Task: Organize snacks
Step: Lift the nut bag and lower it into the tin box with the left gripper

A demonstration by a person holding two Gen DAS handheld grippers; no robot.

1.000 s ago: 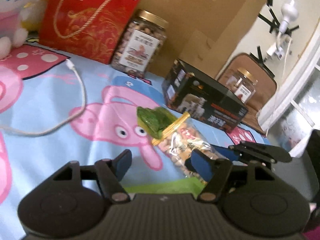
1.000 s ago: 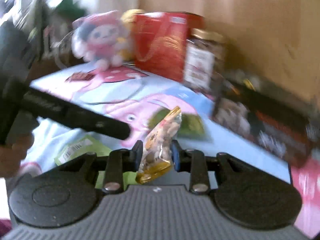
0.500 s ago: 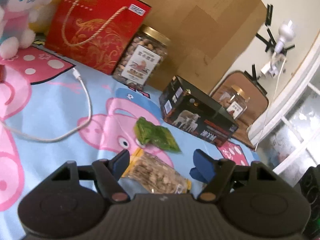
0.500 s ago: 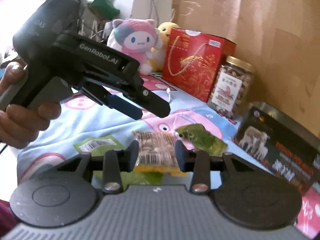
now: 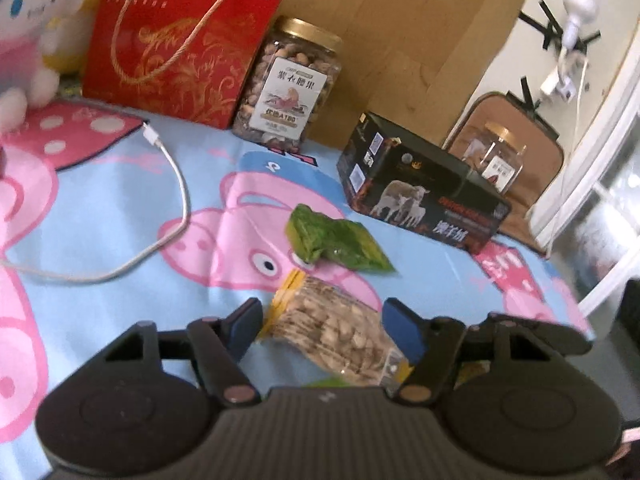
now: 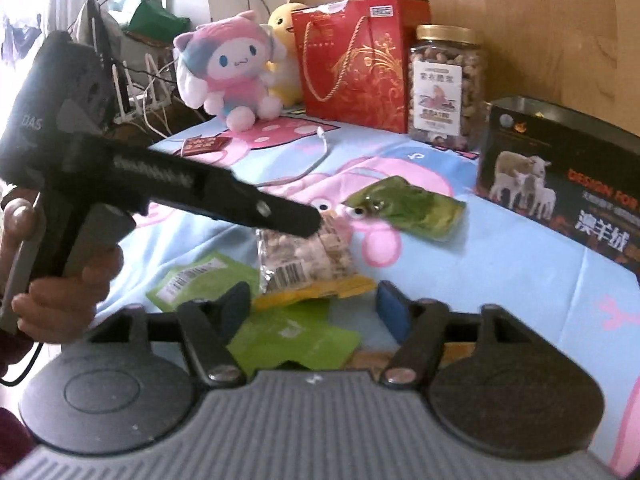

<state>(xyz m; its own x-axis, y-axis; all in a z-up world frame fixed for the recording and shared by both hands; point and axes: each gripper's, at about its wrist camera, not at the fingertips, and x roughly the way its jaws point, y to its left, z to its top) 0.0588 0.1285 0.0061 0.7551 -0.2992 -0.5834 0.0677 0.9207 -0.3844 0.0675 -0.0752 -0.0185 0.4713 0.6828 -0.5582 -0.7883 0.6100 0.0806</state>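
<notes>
The bed sheet (image 5: 100, 208), pale blue with pink cartoon pigs, fills the scene; along its far edge stand a red gift bag (image 5: 180, 40), a black box (image 5: 420, 196) with sheep on it at the right, and a nut jar (image 5: 288, 88) between them; a plush toy (image 6: 232, 68) sits far left. Near the middle lies the clear nut packet (image 5: 332, 332), flat on the sheet, with a dark green packet (image 5: 336, 240) just beyond it and light green packets (image 6: 288, 336) at the near edge.

The left gripper (image 5: 324, 324) straddles the nut packet, its jaws closing, pads not yet pressing from what shows; the right gripper (image 6: 312, 308) hangs over the packet's yellow near end, jaws opening, gripping nothing.

The step in hand looks like the left taking the nut packet; it goes best if the pads close across the packet's width near the middle, square to it, so the slippery film doesn't skew; the right should clear away from the yellow end before any lift.
</notes>
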